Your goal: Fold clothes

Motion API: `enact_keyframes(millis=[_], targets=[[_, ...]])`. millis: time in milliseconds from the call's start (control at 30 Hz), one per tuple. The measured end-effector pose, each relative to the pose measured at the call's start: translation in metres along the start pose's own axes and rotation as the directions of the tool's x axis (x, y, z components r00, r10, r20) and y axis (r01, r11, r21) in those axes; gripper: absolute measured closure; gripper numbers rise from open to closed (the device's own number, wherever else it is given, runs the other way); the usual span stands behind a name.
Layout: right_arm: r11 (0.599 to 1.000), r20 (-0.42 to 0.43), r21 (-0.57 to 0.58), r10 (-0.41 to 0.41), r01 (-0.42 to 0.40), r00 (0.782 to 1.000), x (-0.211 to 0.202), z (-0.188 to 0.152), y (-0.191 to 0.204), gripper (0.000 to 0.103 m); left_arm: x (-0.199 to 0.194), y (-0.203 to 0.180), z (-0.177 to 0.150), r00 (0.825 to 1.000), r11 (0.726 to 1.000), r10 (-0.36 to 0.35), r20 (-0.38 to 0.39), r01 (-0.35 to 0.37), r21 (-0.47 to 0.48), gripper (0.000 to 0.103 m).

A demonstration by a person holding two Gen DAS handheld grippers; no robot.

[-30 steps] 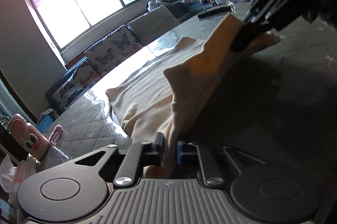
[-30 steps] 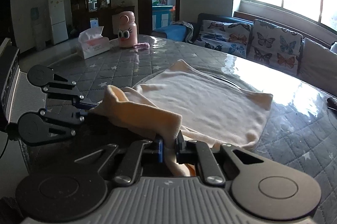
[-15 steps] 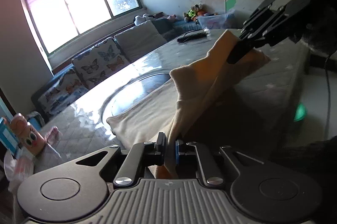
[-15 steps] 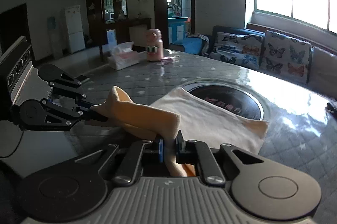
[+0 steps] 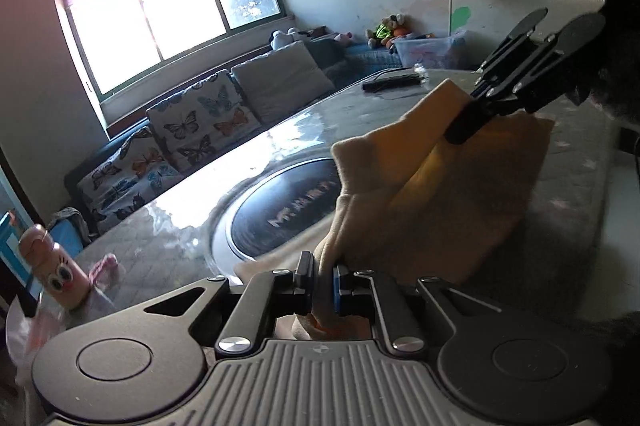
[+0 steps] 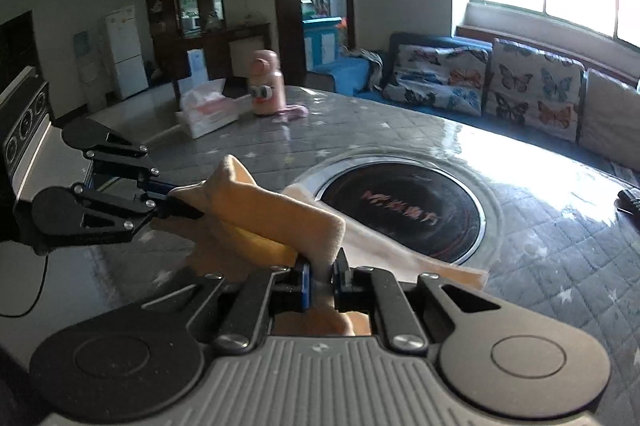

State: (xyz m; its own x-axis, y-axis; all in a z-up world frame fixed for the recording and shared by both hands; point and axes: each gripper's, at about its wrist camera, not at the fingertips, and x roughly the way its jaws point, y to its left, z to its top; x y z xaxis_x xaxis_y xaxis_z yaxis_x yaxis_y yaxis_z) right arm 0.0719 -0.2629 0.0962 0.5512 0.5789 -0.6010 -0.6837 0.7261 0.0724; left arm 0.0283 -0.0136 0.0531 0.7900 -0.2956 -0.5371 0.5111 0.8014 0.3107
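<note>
Cloth (image 5: 432, 201) between both pinching hand-held grippers.

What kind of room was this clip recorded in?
Most likely a home living and dining room: a sofa with butterfly-print cushions under a wide window, a large grey quilt-covered table with a built-in round black hob, and a white fridge farther back.

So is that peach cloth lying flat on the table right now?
No: the peach cloth is lifted, pinched between the left tool and the right tool, with only its far part trailing on the table.
</note>
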Motion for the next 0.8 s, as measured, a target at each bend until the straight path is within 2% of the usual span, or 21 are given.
enact_keyframes(millis=[133,233,333,433,500,567,700,800], targets=[[0.999,-0.036,0.036,-0.036,0.038,0.999,0.044,0.016,-0.031,0.094,0.055,0.021,0.007,0.998,0.999,0.007,-0.055,-0.009,-0.034,0.093],[0.994,-0.068,0.086,-0.065,0.070,0.996,0.079,0.017,-0.051,0.093,0.095,0.032,0.005,0.995,0.996,0.009,-0.103,-0.018,-0.084,0.091],[0.986,-0.075,0.134,-0.089,0.099,0.993,0.094,0.009,-0.063,0.092,0.124,0.038,-0.002,0.989,0.991,0.020,-0.148,-0.039,-0.126,0.086],[0.975,-0.078,0.182,-0.113,0.126,0.990,0.106,-0.002,-0.074,0.085,0.130,0.041,-0.008,0.986,0.986,0.054,-0.158,-0.078,-0.144,0.082],[0.966,-0.081,0.214,-0.129,0.144,0.988,0.113,-0.009,-0.082,0.079,0.126,0.044,-0.009,0.986,0.985,0.070,-0.153,-0.093,-0.148,0.074],[0.956,-0.080,0.244,-0.146,0.161,0.986,0.117,-0.015,-0.088,0.079,0.123,0.048,-0.011,0.985,0.982,0.089,-0.149,-0.112,-0.151,0.070],[0.940,-0.040,0.266,-0.211,0.214,0.977,0.091,-0.026,-0.089,0.079,0.118,0.054,-0.016,0.979,0.973,0.125,-0.163,-0.154,-0.173,0.070],[0.948,-0.026,0.256,-0.189,0.190,0.982,0.077,-0.034,-0.080,0.079,0.114,0.057,-0.015,0.976,0.964,0.145,-0.162,-0.176,-0.197,0.070]])
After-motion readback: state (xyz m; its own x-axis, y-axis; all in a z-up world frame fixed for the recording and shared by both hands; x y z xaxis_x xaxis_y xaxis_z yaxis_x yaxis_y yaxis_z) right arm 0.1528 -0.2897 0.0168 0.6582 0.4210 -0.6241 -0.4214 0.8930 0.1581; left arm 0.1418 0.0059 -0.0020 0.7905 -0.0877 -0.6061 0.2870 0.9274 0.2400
